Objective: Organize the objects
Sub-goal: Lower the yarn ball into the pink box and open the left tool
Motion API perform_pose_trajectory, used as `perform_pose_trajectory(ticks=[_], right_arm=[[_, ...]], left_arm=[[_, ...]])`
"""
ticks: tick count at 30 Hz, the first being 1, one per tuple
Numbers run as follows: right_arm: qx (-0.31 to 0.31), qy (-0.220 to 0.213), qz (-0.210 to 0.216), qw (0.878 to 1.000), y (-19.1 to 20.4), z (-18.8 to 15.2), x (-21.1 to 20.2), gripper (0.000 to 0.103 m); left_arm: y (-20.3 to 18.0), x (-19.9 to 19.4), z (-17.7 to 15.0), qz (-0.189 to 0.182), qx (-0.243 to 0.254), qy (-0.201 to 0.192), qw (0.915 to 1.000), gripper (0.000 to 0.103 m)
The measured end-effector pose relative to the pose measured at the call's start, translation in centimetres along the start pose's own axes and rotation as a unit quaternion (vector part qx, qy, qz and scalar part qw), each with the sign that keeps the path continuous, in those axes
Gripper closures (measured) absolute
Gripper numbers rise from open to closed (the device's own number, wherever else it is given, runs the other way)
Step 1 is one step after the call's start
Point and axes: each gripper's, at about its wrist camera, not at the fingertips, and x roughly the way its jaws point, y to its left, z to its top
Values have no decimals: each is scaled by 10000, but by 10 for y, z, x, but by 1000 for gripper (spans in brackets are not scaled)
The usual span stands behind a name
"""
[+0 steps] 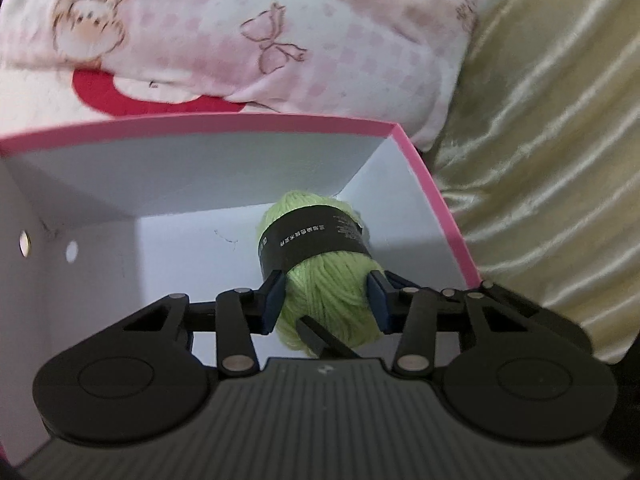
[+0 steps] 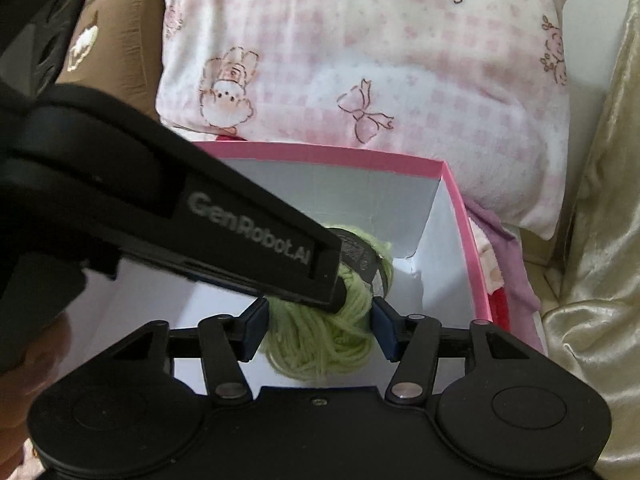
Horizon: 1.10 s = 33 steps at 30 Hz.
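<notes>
The left gripper [image 1: 326, 298] points steeply downward with its blue pads [image 1: 275, 296] pressed against what sits between them, while the right gripper [image 2: 318, 328] angles down just beside it, its jaws partly spread, and the left one's black finger crosses its view.

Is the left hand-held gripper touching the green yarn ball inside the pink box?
Touching. In the left wrist view, both blue pads of the left hand-held gripper press against the sides of the green yarn ball, with no gap showing.

Pink checked pillow [image 1: 240, 32], cream satin cloth [image 1: 552, 128]
</notes>
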Motion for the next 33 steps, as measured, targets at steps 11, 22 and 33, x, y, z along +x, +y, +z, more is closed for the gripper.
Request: perform_pose_trajectory(ticks=[11, 22, 33], right_arm=[[-355, -28, -602, 9976, 8, -3, 11, 63], [71, 18, 43, 10000, -8, -3, 4, 74], [118, 85, -408, 9991, -5, -8, 11, 89]], left_arm=[[9, 23, 9, -164, -614, 137, 9979, 64], [11, 33, 13, -214, -571, 207, 9979, 66], [22, 36, 8, -490, -1222, 408, 9905, 63]])
